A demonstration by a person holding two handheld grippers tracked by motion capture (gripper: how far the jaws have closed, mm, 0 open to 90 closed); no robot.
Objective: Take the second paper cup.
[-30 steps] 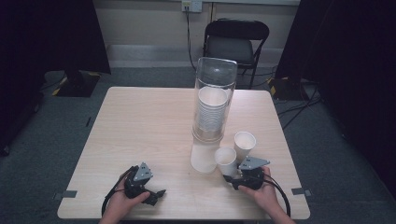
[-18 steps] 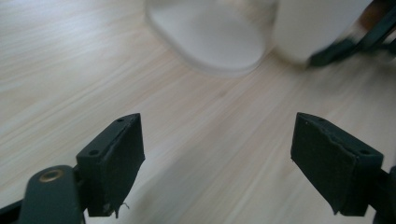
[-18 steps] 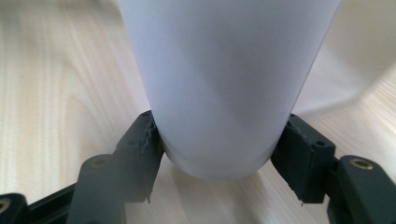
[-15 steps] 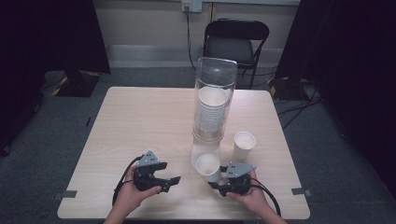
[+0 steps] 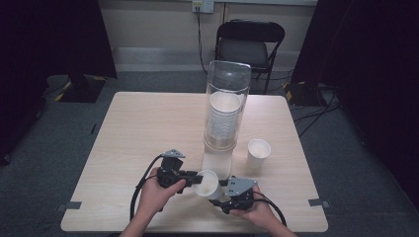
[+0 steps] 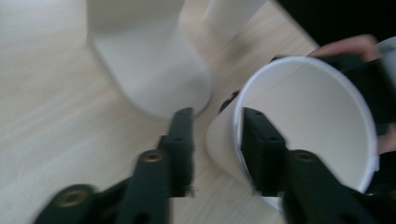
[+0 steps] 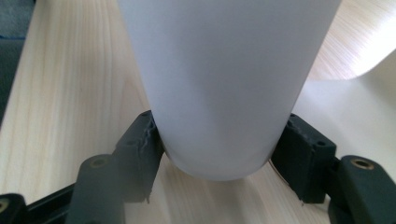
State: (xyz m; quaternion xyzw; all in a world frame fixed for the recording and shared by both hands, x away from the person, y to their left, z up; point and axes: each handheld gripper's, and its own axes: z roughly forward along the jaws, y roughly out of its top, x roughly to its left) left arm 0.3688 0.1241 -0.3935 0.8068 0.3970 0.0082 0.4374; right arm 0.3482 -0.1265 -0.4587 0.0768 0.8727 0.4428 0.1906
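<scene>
A white paper cup (image 5: 207, 183) lies tilted near the table's front edge, its mouth toward my left gripper (image 5: 196, 177). My right gripper (image 5: 220, 193) is shut on the cup's base; in the right gripper view both jaws press the cup (image 7: 229, 79) at either side. In the left gripper view the cup's rim (image 6: 308, 126) stands between my left gripper's (image 6: 217, 135) jaws, one inside the cup and one outside. A small gap is left at the outer jaw, so it is open.
A tall clear dispenser tube (image 5: 227, 89) holding a stack of cups (image 5: 223, 118) stands on a white base (image 5: 217, 163) just behind the grippers. Another upright paper cup (image 5: 258, 152) stands to its right. A black chair (image 5: 249, 44) is beyond the table.
My right gripper has carried the cup left and toward the front edge and tilted it over. My left gripper has moved right until its jaws straddle the cup's rim.
</scene>
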